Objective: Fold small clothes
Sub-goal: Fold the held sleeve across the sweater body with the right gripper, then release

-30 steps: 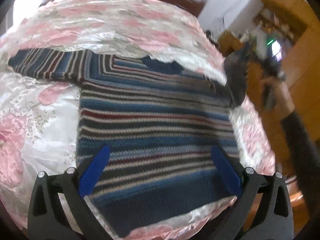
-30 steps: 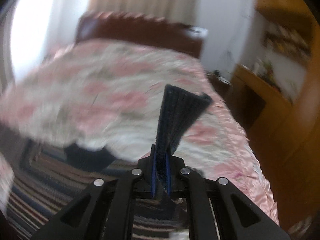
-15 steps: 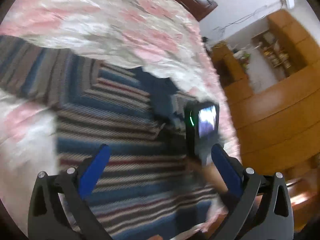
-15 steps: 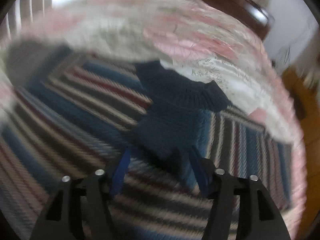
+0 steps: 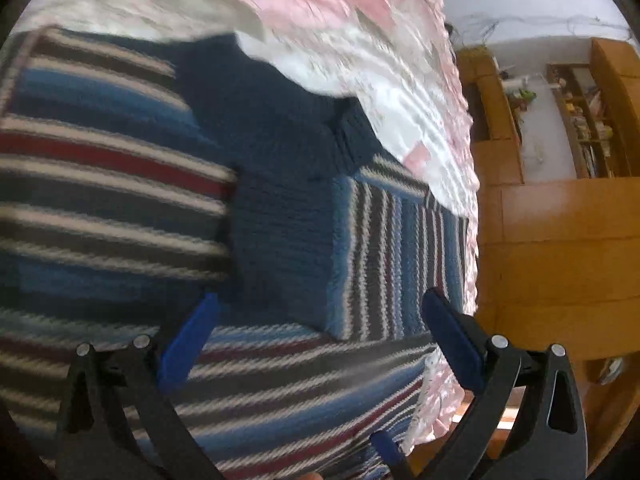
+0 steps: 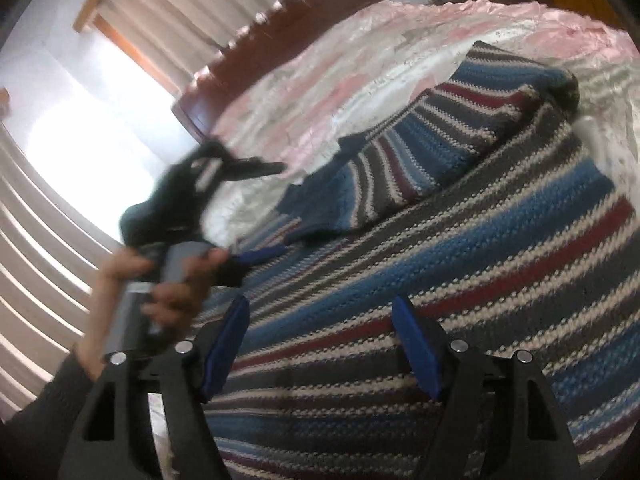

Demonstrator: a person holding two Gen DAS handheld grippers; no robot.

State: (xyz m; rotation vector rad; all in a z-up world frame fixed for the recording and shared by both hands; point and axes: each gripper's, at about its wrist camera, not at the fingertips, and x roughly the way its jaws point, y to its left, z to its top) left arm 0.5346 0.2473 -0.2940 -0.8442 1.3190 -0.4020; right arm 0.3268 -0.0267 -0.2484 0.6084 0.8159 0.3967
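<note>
A small knitted sweater with blue, grey, red and white stripes lies flat on a pink floral bedspread. Its right sleeve is folded across the chest, with the navy cuff near the collar. My left gripper hovers open just over that folded sleeve, nothing between its blue pads. In the right wrist view the sweater body fills the frame and the folded sleeve lies at its far edge. My right gripper is open and empty above the body. A hand holds the left gripper at left.
The bedspread runs to a dark wooden headboard with curtains and a bright window behind. Wooden cabinets stand close beyond the bed's right edge, near the sleeve fold.
My right gripper, shut on the sleeve cuff a second ago, carried it over the chest, opened and let it go. My left gripper moved in low over the folded sleeve.
</note>
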